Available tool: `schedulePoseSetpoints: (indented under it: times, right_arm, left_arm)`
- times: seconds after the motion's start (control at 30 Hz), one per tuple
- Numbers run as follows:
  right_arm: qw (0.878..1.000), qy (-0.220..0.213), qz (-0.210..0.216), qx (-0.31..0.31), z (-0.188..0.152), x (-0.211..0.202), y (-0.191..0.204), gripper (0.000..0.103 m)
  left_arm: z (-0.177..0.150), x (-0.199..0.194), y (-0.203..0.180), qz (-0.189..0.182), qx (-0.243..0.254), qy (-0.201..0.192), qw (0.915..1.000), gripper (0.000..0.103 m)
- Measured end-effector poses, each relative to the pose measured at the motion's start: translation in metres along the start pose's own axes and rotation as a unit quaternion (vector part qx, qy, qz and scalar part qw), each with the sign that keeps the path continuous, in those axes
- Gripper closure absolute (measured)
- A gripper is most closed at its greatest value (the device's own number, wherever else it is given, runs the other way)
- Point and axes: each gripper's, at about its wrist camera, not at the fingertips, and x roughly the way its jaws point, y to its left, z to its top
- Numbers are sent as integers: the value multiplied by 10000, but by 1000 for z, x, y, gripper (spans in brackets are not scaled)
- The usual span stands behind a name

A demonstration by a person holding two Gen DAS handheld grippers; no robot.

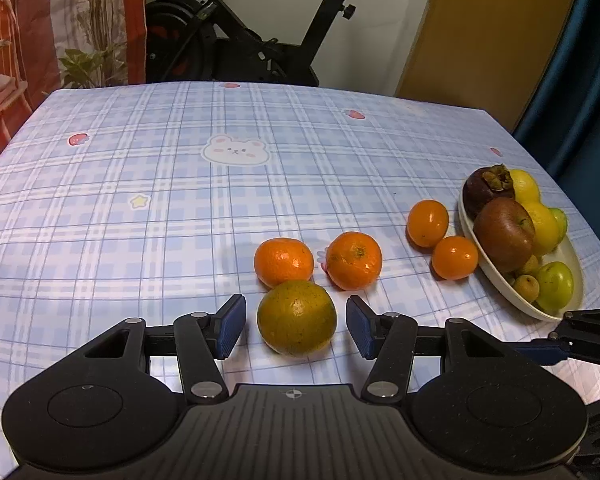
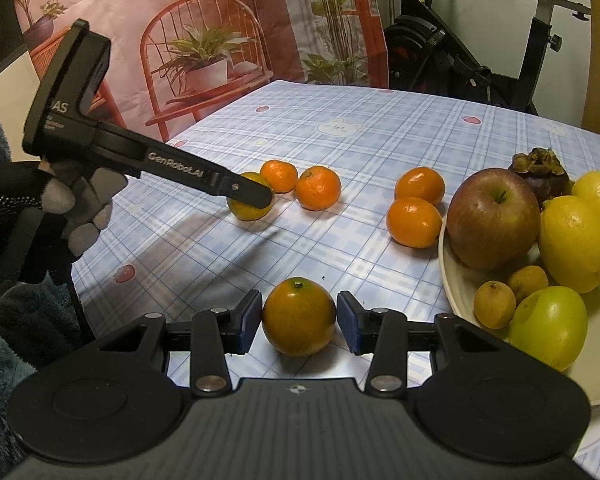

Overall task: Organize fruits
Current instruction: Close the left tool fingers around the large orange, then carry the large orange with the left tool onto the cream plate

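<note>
A greenish orange (image 1: 296,318) rests on the checked tablecloth (image 1: 180,200). My left gripper (image 1: 296,326) stands open around it, with a small gap at each blue pad. From the right wrist view the left gripper (image 2: 252,196) reaches down over that same fruit (image 2: 246,210). My right gripper (image 2: 299,320) is shut on another green-tinged orange (image 2: 298,312), both pads against its sides, low over the cloth. Two oranges (image 1: 284,262) (image 1: 354,260) lie just beyond the left gripper. Two smaller ones (image 1: 427,223) (image 1: 455,257) lie beside the plate (image 1: 496,280).
The cream plate (image 2: 456,280) at the right holds an apple (image 2: 494,218), a mangosteen (image 2: 540,176), lemons (image 2: 576,240), green fruits and small yellow ones. An exercise bike (image 1: 236,40) stands behind the table. A gloved hand (image 2: 60,200) holds the left gripper.
</note>
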Motion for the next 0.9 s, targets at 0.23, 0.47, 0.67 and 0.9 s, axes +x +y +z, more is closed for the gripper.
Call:
schedulePoseSetpoints:
  times: [0.23, 0.47, 0.67, 0.9]
  right_arm:
    - [10000, -3, 12, 21, 0, 1, 1, 59]
    - [10000, -8, 8, 59, 0, 0, 1, 59]
    - [9999, 9, 35, 106, -2, -1, 1, 59]
    - [9999, 18, 77, 142, -5, -1, 2, 59]
  left_arm:
    - [-3, 3, -2, 18, 28, 47, 10000, 53]
    - [-8, -2, -2, -36, 61, 39, 10000, 57]
    - [-19, -12, -11, -96, 155, 4, 9998, 57]
    - [-34, -22, -22, -150, 186, -74, 9997, 57]
